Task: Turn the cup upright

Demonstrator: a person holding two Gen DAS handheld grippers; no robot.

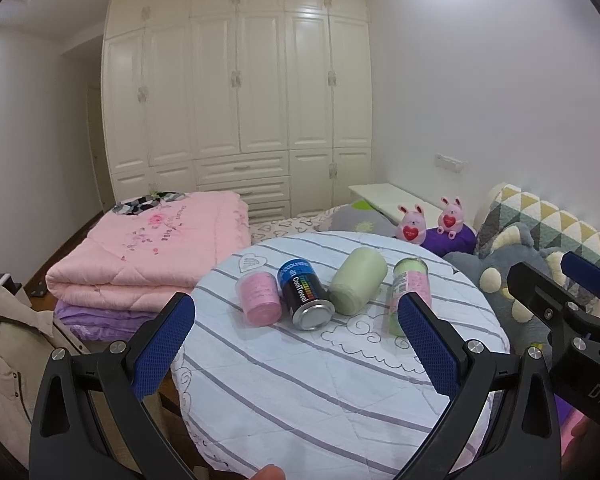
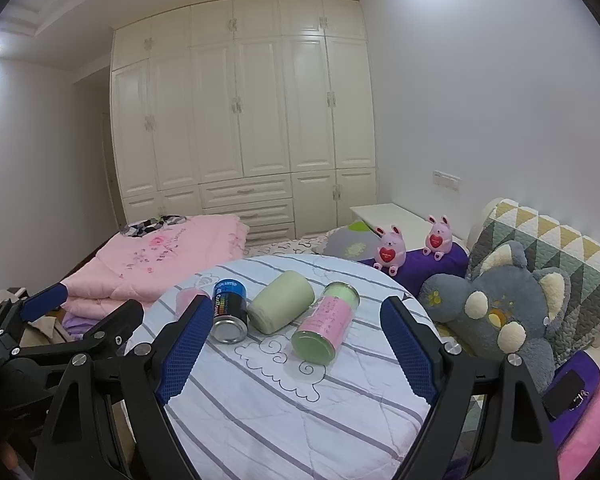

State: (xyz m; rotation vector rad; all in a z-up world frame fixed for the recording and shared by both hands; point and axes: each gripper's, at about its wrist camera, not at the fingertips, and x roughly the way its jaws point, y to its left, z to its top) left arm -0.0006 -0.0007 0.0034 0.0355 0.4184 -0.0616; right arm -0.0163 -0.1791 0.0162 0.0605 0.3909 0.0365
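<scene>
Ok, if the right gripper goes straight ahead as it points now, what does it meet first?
Probably the pink-labelled green cylinder lying on its side on the striped round table; the open right gripper frames it, though depth is uncertain.

A round bench (image 2: 260,400) under a striped white quilted cover carries four containers lying on their sides: pink tube (image 1: 259,298), black-and-blue can (image 1: 305,295), pale green cup (image 1: 358,286), green-and-pink tube (image 2: 327,326).

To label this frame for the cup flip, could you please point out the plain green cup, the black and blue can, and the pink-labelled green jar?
plain green cup (image 2: 281,301): right wrist view, middle of its side wall.
black and blue can (image 1: 302,291): left wrist view, its printed side.
pink-labelled green jar (image 2: 329,322): right wrist view, its pink label.
</scene>
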